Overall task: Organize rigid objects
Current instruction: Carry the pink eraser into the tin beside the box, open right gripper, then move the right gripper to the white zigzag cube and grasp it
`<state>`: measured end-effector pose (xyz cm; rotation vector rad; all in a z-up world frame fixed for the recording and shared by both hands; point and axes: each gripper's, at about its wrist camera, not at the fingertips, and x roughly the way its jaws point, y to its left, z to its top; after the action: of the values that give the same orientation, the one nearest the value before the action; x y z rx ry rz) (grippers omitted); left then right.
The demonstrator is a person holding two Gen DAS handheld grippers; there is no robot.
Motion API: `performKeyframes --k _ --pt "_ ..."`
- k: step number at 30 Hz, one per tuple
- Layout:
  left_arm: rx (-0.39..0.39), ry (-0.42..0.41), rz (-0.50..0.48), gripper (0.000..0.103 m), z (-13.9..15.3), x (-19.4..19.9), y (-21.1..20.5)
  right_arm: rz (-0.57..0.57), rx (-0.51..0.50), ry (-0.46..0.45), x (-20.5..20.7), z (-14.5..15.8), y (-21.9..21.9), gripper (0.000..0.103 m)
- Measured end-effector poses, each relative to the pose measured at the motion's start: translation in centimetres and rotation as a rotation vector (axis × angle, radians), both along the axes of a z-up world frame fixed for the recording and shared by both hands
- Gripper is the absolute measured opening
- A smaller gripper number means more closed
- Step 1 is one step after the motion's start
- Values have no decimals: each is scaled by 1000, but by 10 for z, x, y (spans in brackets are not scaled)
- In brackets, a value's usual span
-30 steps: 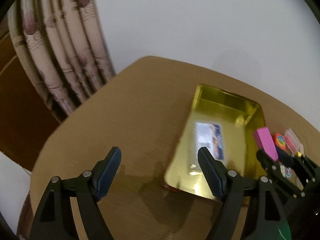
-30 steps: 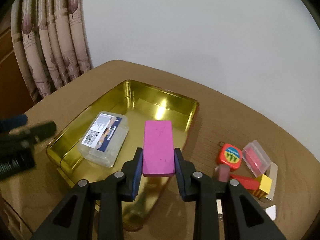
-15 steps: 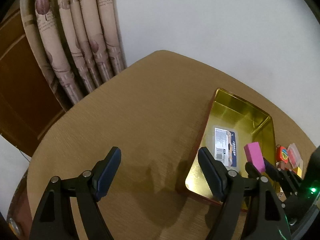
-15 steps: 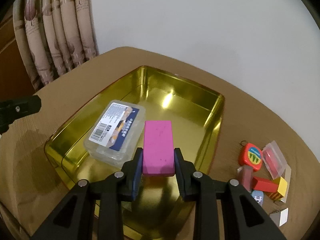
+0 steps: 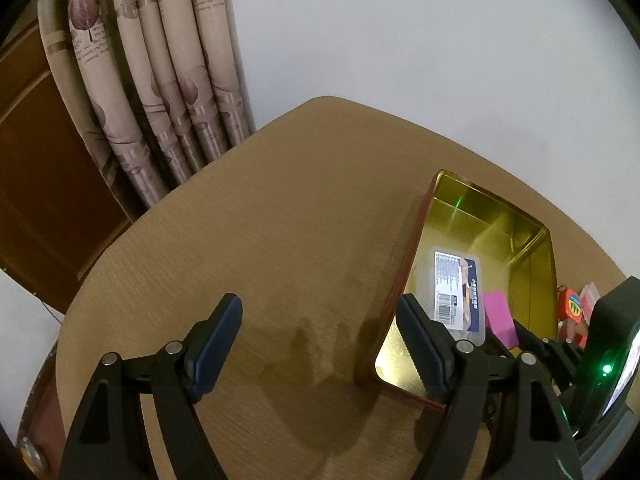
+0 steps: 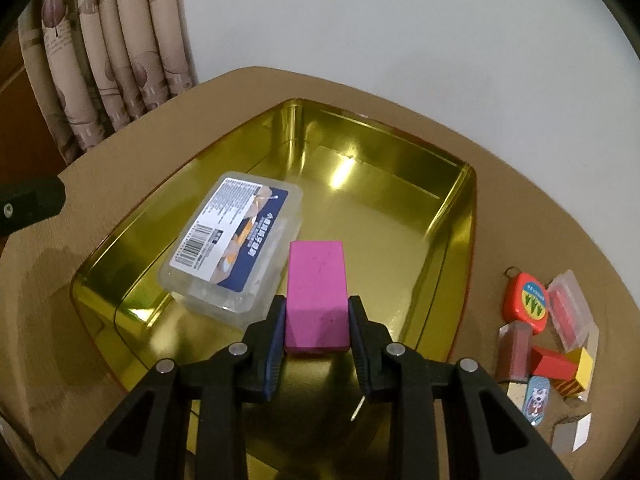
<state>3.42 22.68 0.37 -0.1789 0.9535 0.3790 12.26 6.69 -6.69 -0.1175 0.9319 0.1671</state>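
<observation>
1. Right gripper [image 6: 317,322] clamps the pink block [image 6: 317,292] by its long side faces, over the gold tin [image 6: 460,216], just beside the clear plastic box [image 6: 234,240] lying inside.
2. Left gripper [image 5: 320,346] spread wide, nothing between the pads, above bare table [image 5: 280,220] left of the tin.
3. Block looks rigid, light, matte; probably grips well. Flat parallel sides are the right hold.
4. Tin floor is slick metal, so the block may slide on release.
5. Loose pieces to the right: red tape measure [image 6: 526,298], red-yellow block [image 6: 560,364].
</observation>
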Motion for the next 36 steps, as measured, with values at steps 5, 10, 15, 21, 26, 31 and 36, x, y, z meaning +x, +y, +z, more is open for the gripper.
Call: performKeyframes --k 5,10,15,21,26,31,36 --pt "-7 7 -5 76 -3 1 -1 5 -2 -2 -1 -1 0 30" --pt "4 -4 -19 76 -2 1 -4 -5 13 -17 -5 5 -4 33" --pt "7 -9 -40 76 -2 0 -9 -11 50 -45 -18 21 -14 37" --pt "22 -17 -71 76 -1 -3 -19 -60 86 -95 -50 36 -53 38" --pt "54 -20 -107 76 -2 -6 -33 -158 74 -108 -76 33 -115 38" --pt "61 -7 -167 76 -7 -6 -51 -262 47 -98 -95 26 -173 44" --pt "88 3 -230 76 -12 -8 -74 -334 32 -69 -110 9 -213 52"
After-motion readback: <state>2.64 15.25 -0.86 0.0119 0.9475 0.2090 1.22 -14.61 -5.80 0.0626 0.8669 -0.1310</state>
